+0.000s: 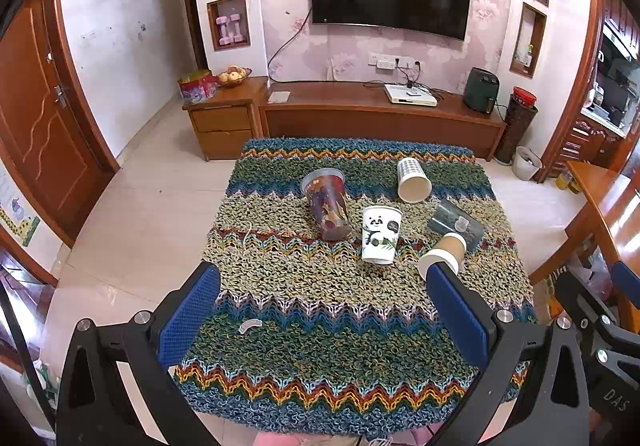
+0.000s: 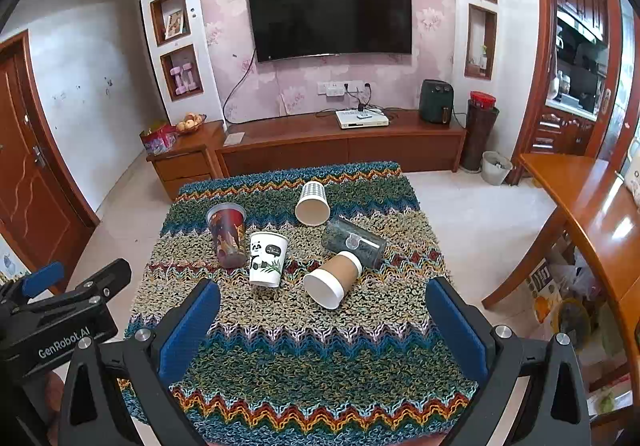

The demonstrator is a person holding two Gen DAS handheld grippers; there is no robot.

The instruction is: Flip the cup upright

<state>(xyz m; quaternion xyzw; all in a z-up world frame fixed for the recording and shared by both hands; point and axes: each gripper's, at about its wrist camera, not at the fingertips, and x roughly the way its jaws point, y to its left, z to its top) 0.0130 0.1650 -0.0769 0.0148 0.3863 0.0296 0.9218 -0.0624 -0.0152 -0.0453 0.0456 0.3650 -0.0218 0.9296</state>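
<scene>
We hold the left gripper and right gripper spread wide and empty above the knitted mat, well short of the cups.

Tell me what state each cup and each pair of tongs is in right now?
Panda cup: upright, mouth up.
Dark red printed cup: upright, mouth up.
Checked cup: on its side, mouth toward camera.
Brown paper cup: on its side, mouth toward camera.
Dark clear cup: on its side.
Left tongs: open, empty.
Right tongs: open, empty.
</scene>
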